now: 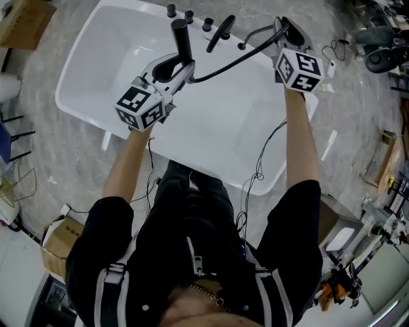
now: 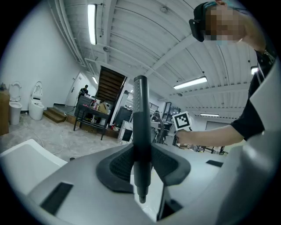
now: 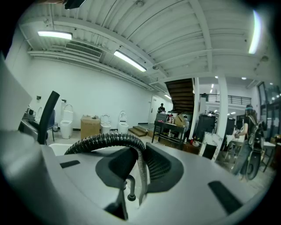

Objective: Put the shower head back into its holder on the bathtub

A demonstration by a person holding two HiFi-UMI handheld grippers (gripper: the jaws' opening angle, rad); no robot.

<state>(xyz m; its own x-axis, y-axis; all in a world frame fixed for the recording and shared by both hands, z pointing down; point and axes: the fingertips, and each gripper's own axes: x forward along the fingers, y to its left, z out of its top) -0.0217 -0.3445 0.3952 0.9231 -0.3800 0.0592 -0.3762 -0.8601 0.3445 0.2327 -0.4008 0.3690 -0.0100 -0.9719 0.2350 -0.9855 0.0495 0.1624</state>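
Observation:
The black shower head stands upright over the white bathtub, and my left gripper is shut on its handle. In the left gripper view the handle is pinched between both pads, its threaded end pointing down. A black ribbed hose runs from the handle across to my right gripper, which is shut on it near the tub's far rim. In the right gripper view the hose arcs left from the jaws towards the shower head. Black tap fittings line the far rim.
A black lever spout stands on the rim between the two grippers. Cardboard boxes and loose cables lie on the floor to the left. Equipment crowds the right side. Thin cables hang over the tub's near edge.

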